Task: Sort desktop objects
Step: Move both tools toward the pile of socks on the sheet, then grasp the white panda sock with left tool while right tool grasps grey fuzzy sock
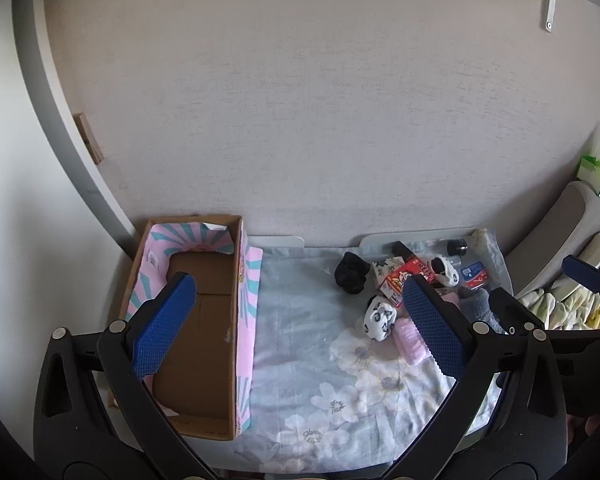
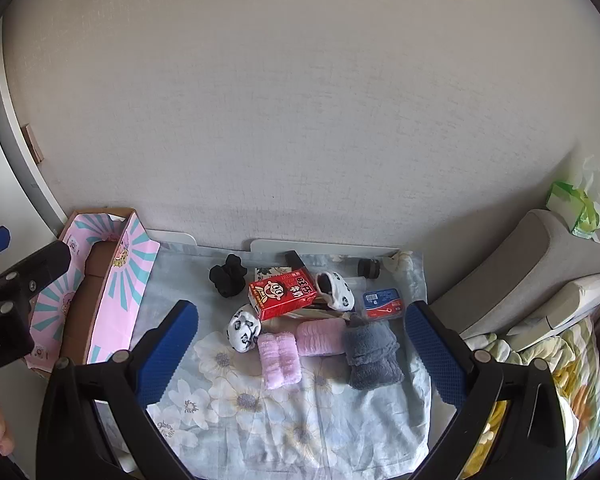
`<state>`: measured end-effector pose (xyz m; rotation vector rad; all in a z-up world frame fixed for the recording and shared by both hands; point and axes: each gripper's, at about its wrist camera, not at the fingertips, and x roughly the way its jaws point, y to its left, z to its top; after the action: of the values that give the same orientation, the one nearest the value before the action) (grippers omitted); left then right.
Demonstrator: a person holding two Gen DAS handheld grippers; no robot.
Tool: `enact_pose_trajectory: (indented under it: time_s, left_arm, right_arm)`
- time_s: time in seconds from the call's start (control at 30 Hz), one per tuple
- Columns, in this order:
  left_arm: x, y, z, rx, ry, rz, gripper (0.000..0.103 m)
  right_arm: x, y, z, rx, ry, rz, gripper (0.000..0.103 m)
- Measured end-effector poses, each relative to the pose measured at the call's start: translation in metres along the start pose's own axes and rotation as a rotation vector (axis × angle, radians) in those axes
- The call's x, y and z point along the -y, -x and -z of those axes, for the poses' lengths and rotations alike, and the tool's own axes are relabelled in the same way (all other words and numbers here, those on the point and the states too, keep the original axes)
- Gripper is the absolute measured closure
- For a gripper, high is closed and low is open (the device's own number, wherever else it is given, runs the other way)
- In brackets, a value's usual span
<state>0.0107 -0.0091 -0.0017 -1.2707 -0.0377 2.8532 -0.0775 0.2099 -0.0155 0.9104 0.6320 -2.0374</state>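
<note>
Your left gripper (image 1: 296,320): jaws spread wide, nothing between the blue pads; it hangs above the cloth, its left finger over the box.
Your right gripper (image 2: 302,350): equally wide open and empty, with the heap of things framed between its fingers.
Floral cloth (image 2: 284,420): covers the desktop; its near part is bare.
Cardboard box (image 1: 204,344): one, on the left edge of the cloth, lined with pink-and-teal paper, nothing inside.
Pink rolls: two, a small one (image 2: 280,360) nearest you and a longer one (image 2: 320,336) just behind it, touching.
Grey roll (image 2: 370,354): one, just beside the longer pink roll, on its right.
Black-and-white patterned socks: two, one balled (image 2: 244,328) left of the pink rolls, one (image 2: 336,290) lying against the red carton.
Red carton (image 2: 282,294): one, mid-heap, resting over a floral packet (image 2: 270,271).
Blue-lidded case (image 2: 382,302): one, right of the heap.
Black bundle (image 2: 228,274): one, left of the carton, slightly apart.
Far edge: a dark slim object (image 2: 293,258) and a black cylinder (image 2: 369,268) near the wall.
In your way: from the left camera your right finger hides part of the carton and the rolls.
Surroundings: grey cushion (image 2: 532,264) and green tissue pack (image 2: 572,208) to the right.
</note>
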Motion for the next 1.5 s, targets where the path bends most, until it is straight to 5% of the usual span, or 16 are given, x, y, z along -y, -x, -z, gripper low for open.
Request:
enact_pose_trajectory:
  time_s: [0.6,1.07,1.5]
  left_arm:
    - [0.0,-0.034,0.016,-0.066,-0.051,0.039,0.0]
    - [0.092,-0.169,0.078,-0.198,-0.216,0.145,0.008]
    - [0.108,-0.246,0.098,-0.298,-0.201,0.142,0.027]
  right_arm:
    - [0.017,-0.021,0.012,-0.033,0.009,-0.02,0.0]
    - [0.094,-0.08,0.109,-0.134,0.042,-0.023,0.0]
    - [0.093,-0.173,0.119,-0.158,0.158,-0.055,0.006]
